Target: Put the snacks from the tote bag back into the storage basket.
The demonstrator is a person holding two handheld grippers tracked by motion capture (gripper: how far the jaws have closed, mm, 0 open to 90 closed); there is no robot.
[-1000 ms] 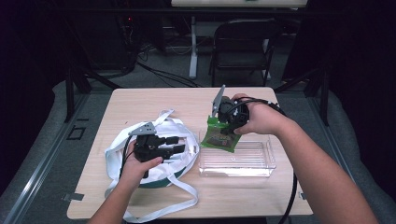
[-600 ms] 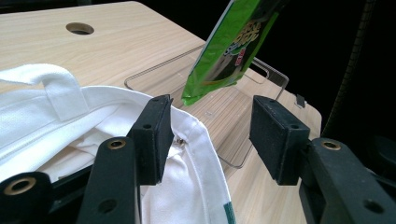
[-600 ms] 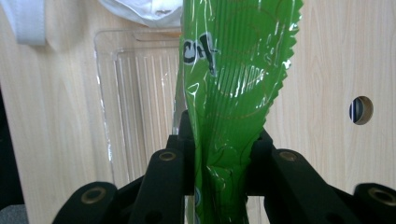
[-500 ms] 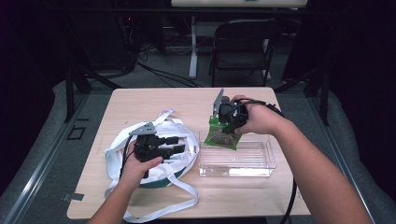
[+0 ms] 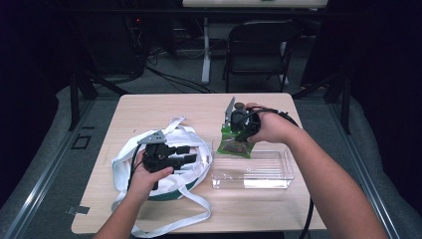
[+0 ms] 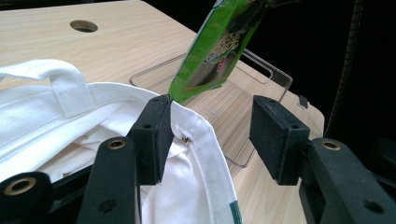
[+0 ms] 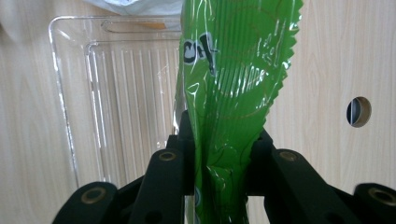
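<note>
A green snack packet (image 5: 236,143) hangs over the far left corner of a clear plastic tray (image 5: 268,174), clamped between the jaws of the right gripper (image 5: 238,133). Left of the tray, the left gripper (image 5: 186,158) rests on a white tote bag (image 5: 186,137), jaws apart, one pad against the bag's rim, on the wooden desk (image 5: 164,107).

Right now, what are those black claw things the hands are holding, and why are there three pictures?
A person holds a grabbing tool in each hand. One picture looks down from above the wooden table; the other two come from little cameras riding on each tool. The right tool pinches a green snack packet over a clear plastic tray. The left tool stands open, one pad against the rim of a white cloth bag.
</note>
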